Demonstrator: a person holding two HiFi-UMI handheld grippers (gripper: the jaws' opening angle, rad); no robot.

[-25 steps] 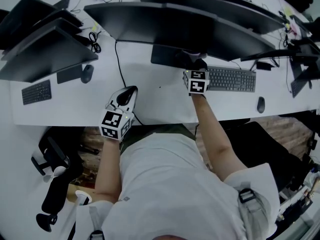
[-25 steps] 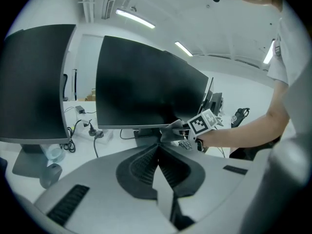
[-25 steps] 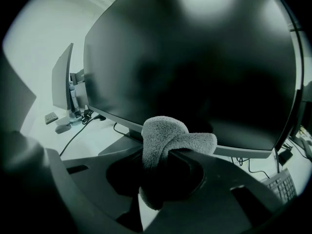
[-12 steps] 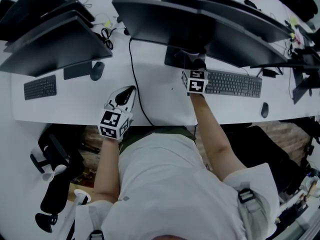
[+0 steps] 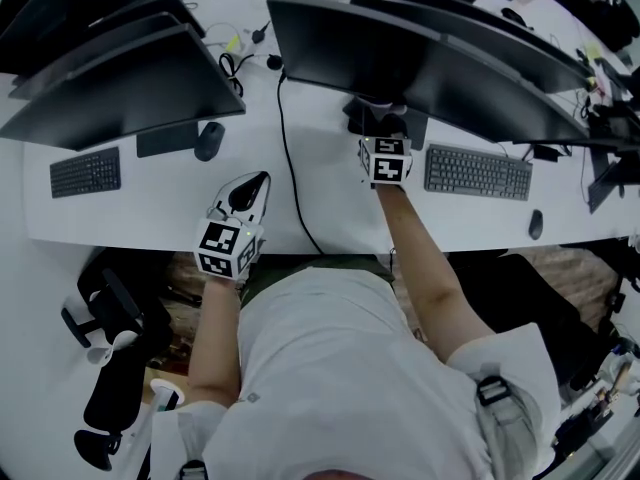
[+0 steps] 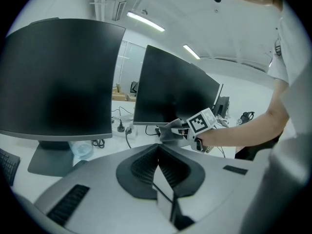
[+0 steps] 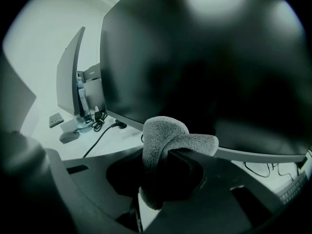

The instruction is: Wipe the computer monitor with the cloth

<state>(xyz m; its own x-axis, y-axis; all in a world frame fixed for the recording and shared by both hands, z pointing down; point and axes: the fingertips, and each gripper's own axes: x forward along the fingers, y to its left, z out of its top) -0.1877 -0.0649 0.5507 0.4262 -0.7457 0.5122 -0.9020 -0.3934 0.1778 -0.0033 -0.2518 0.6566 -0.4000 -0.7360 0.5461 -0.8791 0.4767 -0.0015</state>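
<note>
The black monitor (image 5: 440, 63) stands in the middle of the white desk, and its dark screen (image 7: 195, 67) fills the right gripper view. My right gripper (image 5: 380, 123) is shut on a grey fluffy cloth (image 7: 168, 138), held up at the screen's lower edge, above the stand. From the left gripper view the cloth (image 6: 168, 130) bulges out of the right gripper (image 6: 181, 130) under that monitor (image 6: 173, 89). My left gripper (image 5: 254, 184) rests low near the desk's front edge, left of the monitor. It (image 6: 158, 147) is shut with nothing in it.
A second monitor (image 5: 110, 88) stands at the left with a keyboard (image 5: 85, 171) and mouse (image 5: 209, 140). Another keyboard (image 5: 478, 172) and mouse (image 5: 535, 224) lie right of my right gripper. A black cable (image 5: 290, 158) runs across the desk between the grippers.
The head view has swung so the desk sits further right. My right gripper with the cloth has edged left, away from the keyboard and up to the monitor's lower edge. The left gripper stays put.
</note>
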